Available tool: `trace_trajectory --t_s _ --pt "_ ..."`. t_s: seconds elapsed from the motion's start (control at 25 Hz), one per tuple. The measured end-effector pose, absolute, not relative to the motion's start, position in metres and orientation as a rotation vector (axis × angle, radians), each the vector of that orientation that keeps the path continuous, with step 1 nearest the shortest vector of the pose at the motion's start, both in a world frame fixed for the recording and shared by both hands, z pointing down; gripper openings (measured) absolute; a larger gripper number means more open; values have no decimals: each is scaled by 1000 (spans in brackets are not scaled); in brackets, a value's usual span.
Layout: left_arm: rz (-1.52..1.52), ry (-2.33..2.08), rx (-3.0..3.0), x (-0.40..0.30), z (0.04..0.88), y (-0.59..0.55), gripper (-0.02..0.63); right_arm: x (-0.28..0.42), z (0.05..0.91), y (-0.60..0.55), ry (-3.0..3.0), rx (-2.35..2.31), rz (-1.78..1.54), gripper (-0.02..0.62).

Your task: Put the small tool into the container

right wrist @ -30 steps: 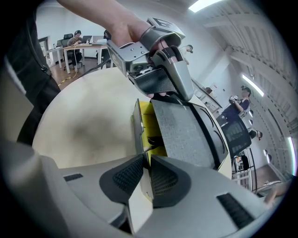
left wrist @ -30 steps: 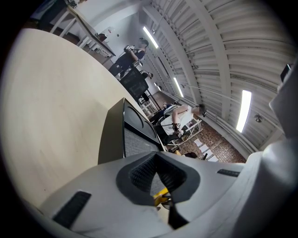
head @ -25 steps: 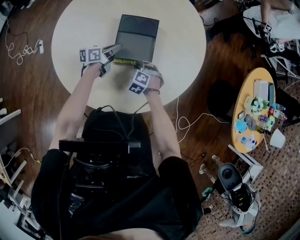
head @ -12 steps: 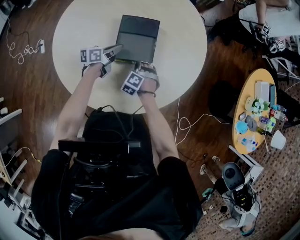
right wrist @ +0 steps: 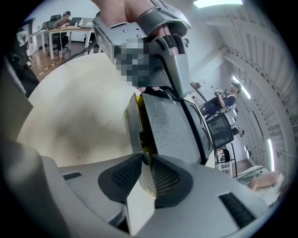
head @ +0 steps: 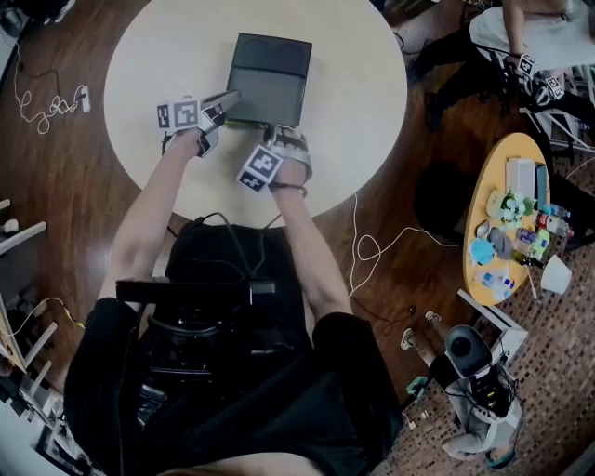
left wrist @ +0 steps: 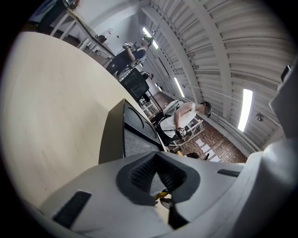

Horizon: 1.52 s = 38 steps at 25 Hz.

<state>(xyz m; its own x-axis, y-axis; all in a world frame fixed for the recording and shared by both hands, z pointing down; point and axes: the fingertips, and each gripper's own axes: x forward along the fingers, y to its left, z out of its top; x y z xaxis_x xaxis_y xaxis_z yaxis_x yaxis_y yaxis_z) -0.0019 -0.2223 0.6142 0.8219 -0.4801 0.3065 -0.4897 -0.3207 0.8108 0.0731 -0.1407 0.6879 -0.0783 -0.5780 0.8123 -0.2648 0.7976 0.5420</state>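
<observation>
A dark grey box point(head: 270, 79) lies on the round cream table point(head: 358, 84). My left gripper point(head: 230, 97) is shut on the box's near left corner; in the left gripper view the box wall point(left wrist: 114, 139) runs away from the left gripper point(left wrist: 158, 180). My right gripper point(head: 279, 132) is at the box's near edge. In the right gripper view a thin pale flap point(right wrist: 139, 207) with a yellow edge stands between the pads of the right gripper point(right wrist: 145, 173), whose jaws have just been opening a little. The box point(right wrist: 170, 125) shows a yellow lining; I cannot pick out a small tool.
On the wooden floor lie a coiled cable with an adapter point(head: 46, 98) at the left and a white cable point(head: 372, 246) at the right. A yellow side table point(head: 511, 223) with clutter stands at the right, and a person point(head: 530, 28) sits beyond it.
The right gripper has tipped more steeply down and its marker cube has shifted left toward me. The yellow strip at the box's near edge is now mostly covered. The left gripper has stayed put.
</observation>
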Motion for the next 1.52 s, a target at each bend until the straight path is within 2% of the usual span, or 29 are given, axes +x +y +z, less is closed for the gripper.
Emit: trace_trajectory --t_s 0.2,0.32,0.4,0.56,0.84,1.12,1.52 --pt "1 -786 2011 1 605 -214 2 100 672 -139 -1743 794 -236 81" --pt "-20 -823 2036 2 592 -200 2 111 652 -133 -1930 931 -15 77" --pt "-45 -845 2058 -1 580 -187 2 109 637 -123 -2125 1009 258 63" --pt "-134 -817 2073 -10 548 -154 2 91 601 -94 -2501 1068 1018 18" --pt "-255 -652 2095 -19 507 -86 2 94 550 -31 -2766 1154 1843 -14" --pt "-289 -477 2105 -38 501 25 2 76 508 53 -2877 1252 1959 -17" --pt "-361 -321 2049 -66 496 144 2 23 476 173 -2897 1309 1853 -17"
